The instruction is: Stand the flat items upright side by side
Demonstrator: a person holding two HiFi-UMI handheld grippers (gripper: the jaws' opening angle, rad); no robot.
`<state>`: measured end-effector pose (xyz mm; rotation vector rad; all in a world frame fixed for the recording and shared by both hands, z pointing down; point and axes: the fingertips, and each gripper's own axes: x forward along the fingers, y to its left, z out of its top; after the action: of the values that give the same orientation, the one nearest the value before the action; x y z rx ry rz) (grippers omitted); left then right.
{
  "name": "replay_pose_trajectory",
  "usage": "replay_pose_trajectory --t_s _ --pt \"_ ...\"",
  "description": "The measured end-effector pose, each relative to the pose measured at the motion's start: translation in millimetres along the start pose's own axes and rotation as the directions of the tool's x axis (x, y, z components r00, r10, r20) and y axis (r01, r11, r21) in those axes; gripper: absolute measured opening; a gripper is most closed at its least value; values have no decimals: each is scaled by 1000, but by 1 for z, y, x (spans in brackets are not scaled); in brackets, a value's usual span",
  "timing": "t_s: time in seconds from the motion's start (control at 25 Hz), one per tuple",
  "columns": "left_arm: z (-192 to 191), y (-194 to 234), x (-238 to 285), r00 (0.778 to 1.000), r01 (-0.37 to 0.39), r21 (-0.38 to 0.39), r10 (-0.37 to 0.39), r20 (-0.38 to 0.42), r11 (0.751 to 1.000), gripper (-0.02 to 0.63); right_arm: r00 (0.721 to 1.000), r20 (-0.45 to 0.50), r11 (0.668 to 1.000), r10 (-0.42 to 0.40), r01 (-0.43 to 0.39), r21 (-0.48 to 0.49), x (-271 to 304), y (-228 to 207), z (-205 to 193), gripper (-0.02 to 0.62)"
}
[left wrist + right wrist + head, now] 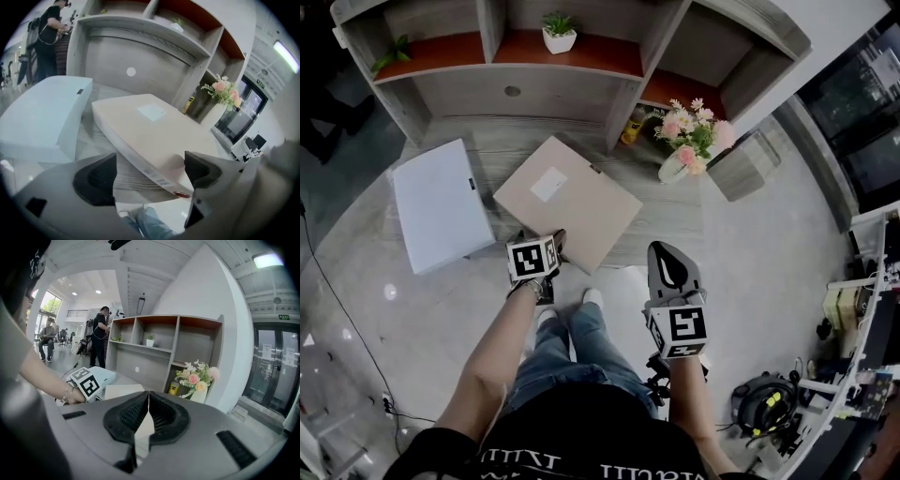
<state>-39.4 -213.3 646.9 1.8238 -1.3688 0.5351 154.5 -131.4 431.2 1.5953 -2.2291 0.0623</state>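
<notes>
Two flat boxes lie on the grey wood-grain surface [502, 142]: a white one [441, 204] at the left and a beige one [569, 201] with a white label, skewed, its near corner past the surface's front edge. My left gripper [540, 238] is at that near corner. In the left gripper view its jaws [150, 171] stand open around the beige box's [154, 133] near edge; the left pad [96, 180] is apart from it and the right pad [202, 168] sits over its top. My right gripper [667, 251] hangs shut and empty to the right, off the boxes, pads [148, 401] together.
A shelf unit [450, 89] rises behind the boxes, with a small potted plant [559, 33] and a vase of pink flowers [689, 141] beside a grey block [745, 164]. The person's legs and white shoes [592, 298] are below the front edge. People stand far left [99, 333].
</notes>
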Motion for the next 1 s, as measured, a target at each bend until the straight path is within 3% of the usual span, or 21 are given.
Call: replay_pose_trajectory --t_s 0.24,0.44,0.64,0.72,0.76,0.88,1.0 --pt "-33 -1 -13 998 63 -109 -63 3 992 469 1000 0 1000 22 -22 15 -4 7 -8 17" --pt "-61 2 -22 984 179 -199 -173 51 963 493 999 2 999 48 -48 9 -8 24 -10 16" --pt "-78 1 -23 961 277 -324 -269 72 904 497 998 -10 998 61 -61 4 -10 30 -17 15" --pt "-83 -3 -19 948 317 -402 -304 100 859 497 998 -15 998 64 -64 2 -10 30 -20 16" --pt "-85 -5 -15 939 341 -455 -323 119 823 497 998 -17 998 65 -65 1 -10 30 -21 15" --pt "-86 -12 -2 906 413 -602 -372 200 683 497 997 -27 997 70 -71 -6 -9 31 -24 17" --pt "-82 -19 7 868 485 -674 -403 292 557 495 996 -46 997 75 -76 -12 -10 32 -31 16"
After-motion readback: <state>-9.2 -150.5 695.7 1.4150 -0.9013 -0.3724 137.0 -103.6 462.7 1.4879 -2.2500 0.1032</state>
